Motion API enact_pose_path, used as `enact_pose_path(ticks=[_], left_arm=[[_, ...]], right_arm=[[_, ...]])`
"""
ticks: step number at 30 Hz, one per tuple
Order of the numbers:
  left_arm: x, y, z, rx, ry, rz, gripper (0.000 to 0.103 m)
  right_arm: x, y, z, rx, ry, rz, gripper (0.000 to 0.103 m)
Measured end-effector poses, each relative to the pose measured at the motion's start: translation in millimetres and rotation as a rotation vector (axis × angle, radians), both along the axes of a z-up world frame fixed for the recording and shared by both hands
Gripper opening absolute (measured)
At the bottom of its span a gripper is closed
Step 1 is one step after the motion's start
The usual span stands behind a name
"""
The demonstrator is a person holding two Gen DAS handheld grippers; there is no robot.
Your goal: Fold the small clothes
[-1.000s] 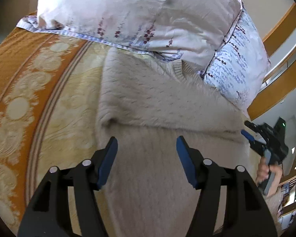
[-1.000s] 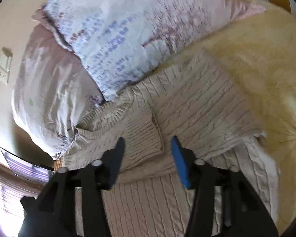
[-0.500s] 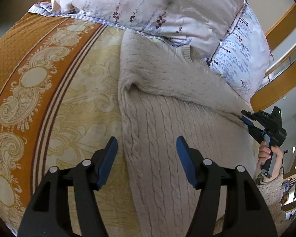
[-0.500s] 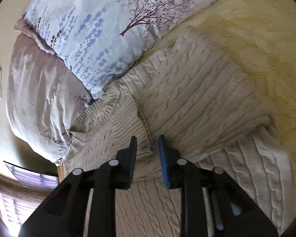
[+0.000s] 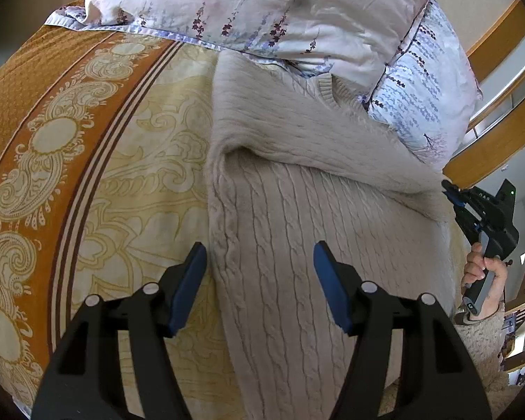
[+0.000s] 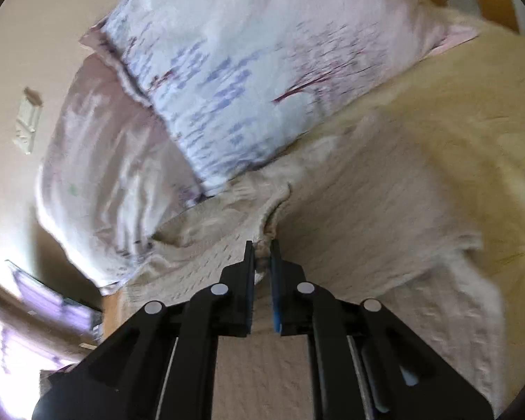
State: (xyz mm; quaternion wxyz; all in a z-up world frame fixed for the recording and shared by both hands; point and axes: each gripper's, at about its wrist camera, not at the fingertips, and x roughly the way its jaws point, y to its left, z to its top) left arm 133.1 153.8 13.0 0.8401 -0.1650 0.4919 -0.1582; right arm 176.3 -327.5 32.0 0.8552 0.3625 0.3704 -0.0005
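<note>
Left wrist view: cream cable-knit sweater (image 5: 297, 245) lies on the patterned yellow bed (image 5: 129, 182), collar against the floral pillows (image 5: 280, 14), top part folded over. Left gripper (image 5: 260, 273) hovers agape; right gripper (image 6: 262, 262) pinches a sweater edge. Folding looks underway, unfinished.

1 cream cable-knit sweater (image 5: 297, 231) lies on 1 bedspread (image 5: 98, 161), with 2 floral pillows: a pink pillow (image 5: 262, 10) and a blue-white pillow (image 5: 427, 101). 2 claws appear: left claw (image 5: 260, 280), right claw (image 6: 261, 273).
</note>
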Motion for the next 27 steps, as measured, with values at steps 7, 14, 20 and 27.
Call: enact_pose_path(ticks=[7,14,20,27], left_arm=[[-8,1,-1,-0.025,-0.001,-0.009,0.062],[-30,9,-8,-0.124,0.004,-0.011,0.048],[-57,15,-16,-0.234,0.024,-0.004,0.040],[-92,13,-21,-0.299,0.013,-0.042,0.037]], right_arm=[[1,-11,-26,-0.010,0.151,0.025,0.021],[-67,-37,-1,-0.051,0.069,0.069,0.055],[-129,-77,-4,-0.072,0.102,0.040,0.055],[-158,-81,-30,0.024,0.141,0.115,0.042]])
